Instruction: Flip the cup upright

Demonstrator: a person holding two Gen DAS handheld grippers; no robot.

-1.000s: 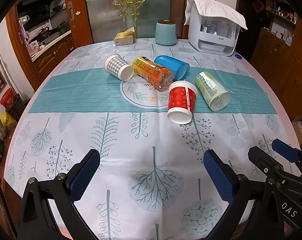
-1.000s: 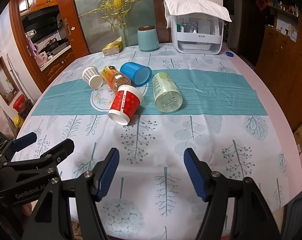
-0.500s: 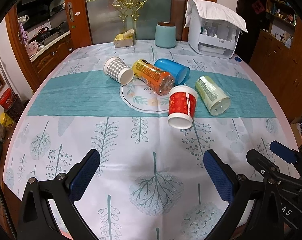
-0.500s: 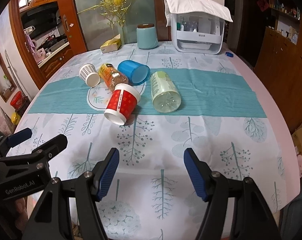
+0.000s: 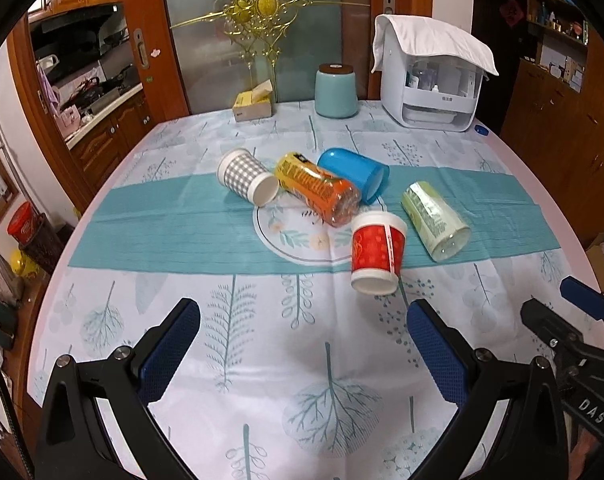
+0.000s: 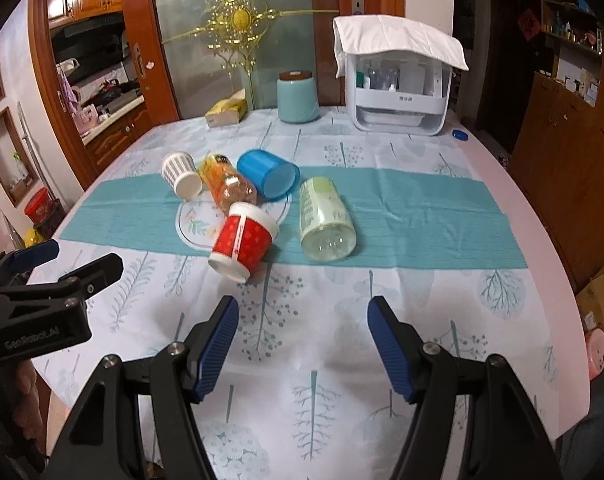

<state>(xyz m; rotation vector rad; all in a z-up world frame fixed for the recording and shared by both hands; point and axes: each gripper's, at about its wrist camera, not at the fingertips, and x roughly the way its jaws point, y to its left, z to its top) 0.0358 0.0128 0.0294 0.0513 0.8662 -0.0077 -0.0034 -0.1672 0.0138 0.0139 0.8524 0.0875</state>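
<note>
red cup [image 5: 377, 254] lay on its side on the table [image 5: 262, 360], at 1 o'clock from left gripper [image 5: 302, 350] | looked light, thin, squashy; hold its middle softly | both grippers, right gripper [image 6: 302, 344] too, were wide apart, empty

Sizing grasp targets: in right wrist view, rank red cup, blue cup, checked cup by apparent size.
1. red cup, though it lies nearest the camera
2. blue cup, close behind, so unsure
3. checked cup, clearly smallest
</note>
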